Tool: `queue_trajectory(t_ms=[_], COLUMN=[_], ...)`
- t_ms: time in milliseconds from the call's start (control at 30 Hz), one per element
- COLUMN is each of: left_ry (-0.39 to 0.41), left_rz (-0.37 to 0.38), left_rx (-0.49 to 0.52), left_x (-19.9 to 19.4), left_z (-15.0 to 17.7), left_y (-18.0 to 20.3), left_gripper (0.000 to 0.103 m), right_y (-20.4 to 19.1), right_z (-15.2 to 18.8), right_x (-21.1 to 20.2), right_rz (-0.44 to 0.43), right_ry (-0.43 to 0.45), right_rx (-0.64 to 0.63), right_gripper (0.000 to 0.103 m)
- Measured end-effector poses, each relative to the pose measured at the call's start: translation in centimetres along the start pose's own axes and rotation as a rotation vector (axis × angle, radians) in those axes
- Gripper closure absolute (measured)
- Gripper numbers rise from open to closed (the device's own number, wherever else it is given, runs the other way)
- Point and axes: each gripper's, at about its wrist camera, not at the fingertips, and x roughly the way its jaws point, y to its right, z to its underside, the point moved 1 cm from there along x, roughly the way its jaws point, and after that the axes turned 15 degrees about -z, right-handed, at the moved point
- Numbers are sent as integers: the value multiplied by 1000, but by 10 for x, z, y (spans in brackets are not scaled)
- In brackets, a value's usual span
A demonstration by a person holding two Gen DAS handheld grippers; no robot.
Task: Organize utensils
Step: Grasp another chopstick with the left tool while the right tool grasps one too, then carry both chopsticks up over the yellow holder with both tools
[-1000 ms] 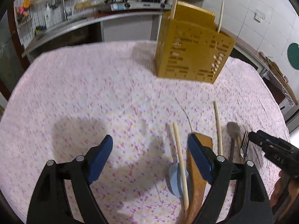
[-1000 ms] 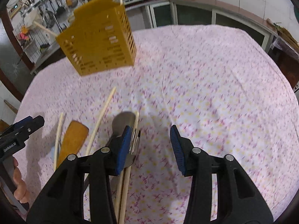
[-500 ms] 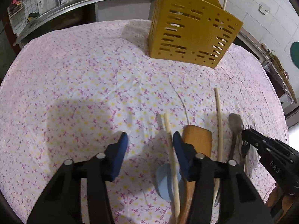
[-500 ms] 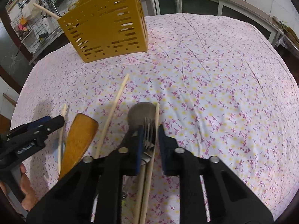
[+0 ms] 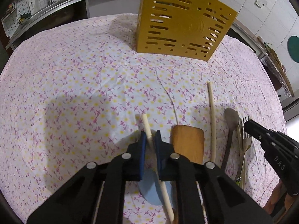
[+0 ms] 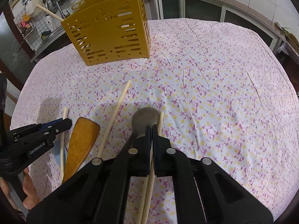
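My left gripper [image 5: 149, 135] is closing its jaws on a pale chopstick [image 5: 146, 123], which lies over a light blue spoon [image 5: 152, 192]; the pads sit against it. A wooden spatula [image 5: 187, 143], another chopstick [image 5: 212, 119] and a metal spoon [image 5: 231, 116] lie to its right. My right gripper [image 6: 151, 127] closes the last bit onto the thin fork [image 5: 246, 130], held edge-on between the pads just over the metal spoon [image 6: 143, 114]. The yellow slotted holder [image 6: 110, 33] stands at the back with sticks in it.
A flowered cloth [image 6: 214, 93] covers the round table. One chopstick [image 6: 160, 120] lies right beside the fork, another [image 6: 119, 108] slants toward the holder. A hand [image 6: 28, 192] grips the left tool. Kitchen counters ring the table.
Both grippers went from wide open to closed: the left shifted right over the chopstick and pinched it, the right pinched the fork. Both cameras came nearer the table.
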Motion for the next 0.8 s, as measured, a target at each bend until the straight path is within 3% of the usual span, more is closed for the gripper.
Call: queue_trajectory(t_ms=[300,600,800], left_ry=[54,207,335], left_rz=[0,19,39], left_rx=[-17,-43,-68], left_x=[-15,-68,-110], left_z=[-1,-16,-33], left_y=[-11,-24,-29], left_gripper=[97,97,97], right_y=[3,-13,-28], right_z=[-3,-14,-32], right_x=[-7,-26,-55], right_rz=[-6,24,50], right_ry=[24,83,174], right_rx=[-10,-86,-139], right_gripper=[100,101,101])
